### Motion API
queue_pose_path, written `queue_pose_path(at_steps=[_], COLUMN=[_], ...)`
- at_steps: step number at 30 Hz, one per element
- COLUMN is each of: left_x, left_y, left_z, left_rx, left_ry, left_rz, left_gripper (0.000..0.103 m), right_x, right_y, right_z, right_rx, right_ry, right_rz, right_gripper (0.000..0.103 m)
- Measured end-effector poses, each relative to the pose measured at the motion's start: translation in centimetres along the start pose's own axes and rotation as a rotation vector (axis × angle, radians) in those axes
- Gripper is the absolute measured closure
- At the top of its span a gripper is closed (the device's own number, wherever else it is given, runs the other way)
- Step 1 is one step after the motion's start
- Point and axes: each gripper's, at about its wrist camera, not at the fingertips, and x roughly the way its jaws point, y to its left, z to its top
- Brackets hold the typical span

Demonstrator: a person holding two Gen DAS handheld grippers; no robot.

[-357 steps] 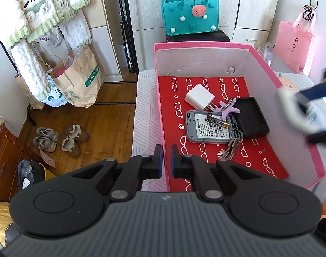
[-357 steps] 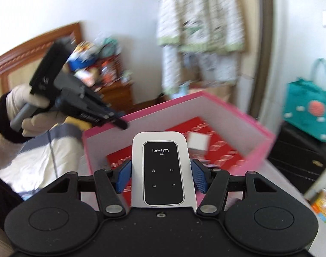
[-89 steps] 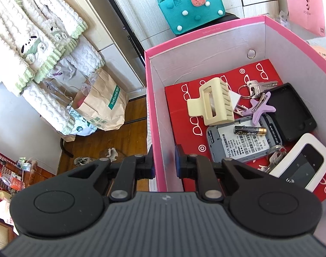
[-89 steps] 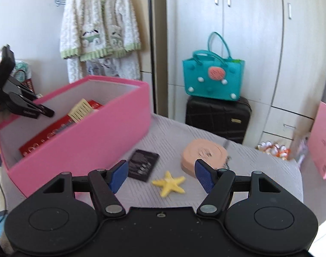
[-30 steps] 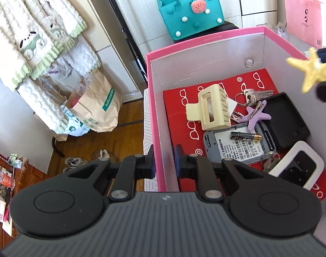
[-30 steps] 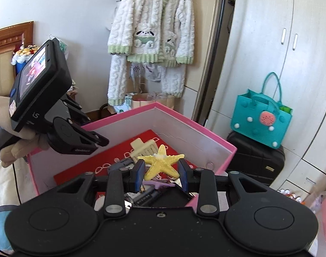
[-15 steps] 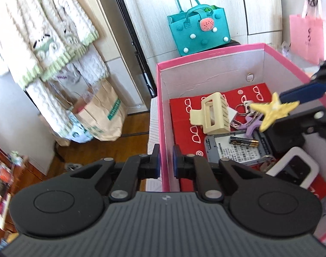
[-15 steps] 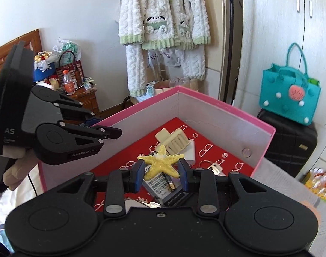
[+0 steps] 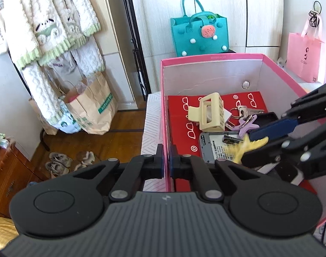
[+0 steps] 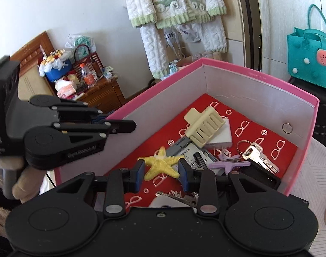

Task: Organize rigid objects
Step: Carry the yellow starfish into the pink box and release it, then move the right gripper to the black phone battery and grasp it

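Observation:
A pink box (image 9: 212,58) with a red patterned floor holds a cream hair claw (image 9: 208,113), keys (image 9: 244,110), a lilac star clip (image 9: 247,125), a battery on a grey device (image 9: 212,147) and a black case. My right gripper (image 10: 162,172) is shut on a yellow starfish (image 10: 163,165) and holds it low inside the box; it also shows in the left wrist view (image 9: 251,147). My left gripper (image 9: 166,162) is shut on the box's near-left wall (image 9: 166,128); it appears in the right wrist view (image 10: 120,125).
A teal bag (image 9: 199,36) stands behind the box and a pink paper bag (image 9: 304,57) at the right. Brown paper bags (image 9: 94,109) and slippers (image 9: 66,162) sit on the wooden floor at the left. A cluttered wooden cabinet (image 10: 94,90) stands beyond the box.
My right gripper has moved down and further into the box with the yellow starfish. My left gripper still clamps the box wall.

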Motion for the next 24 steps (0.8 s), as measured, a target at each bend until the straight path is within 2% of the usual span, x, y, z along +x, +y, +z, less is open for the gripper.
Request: queue_pose_path(at_steps=[2, 5, 11, 15, 18, 21, 24], left_x=[-0.1, -0.1, 0.0, 0.2, 0.3, 0.3, 0.4], left_y=[-0.3, -0.2, -0.5, -0.6, -0.8, -0.9, -0.8], left_z=[-0.2, 0.0, 0.4, 0.7, 0.8, 0.8, 0.9], left_rx=[0.004, -0.009, -0.005, -0.004, 0.003, 0.010, 0.005], left_ry=[-0.008, -0.003, -0.008, -0.013, -0.010, -0.011, -0.005], left_rz=[0.011, 0.010, 0.034, 0.046, 0.053, 0.058, 0.045], left_gripper=[0.098, 0.098, 0.098, 0.098, 0.097, 0.097, 0.096], right_x=[-0.7, -2.1, -6.8, -10.1, -11.3, -11.4, -10.4], right_y=[-0.1, -0.4, -2.4, -4.6, -6.4, -8.1, -9.3], right_z=[0.1, -0.1, -1.3, -2.8, -4.2, -5.9, -7.4], right_rx=[0.021, 0.037, 0.071, 0.105, 0.120, 0.132, 0.149], right_ry=[-0.036, -0.085, -0.176, -0.233, -0.233, -0.196, -0.139], right_rz=[0.039, 0.045, -0.084, -0.232, -0.354, -0.440, -0.452], right_gripper=[0.057, 0.057, 0.051, 0.045, 0.044, 0.043, 0.043])
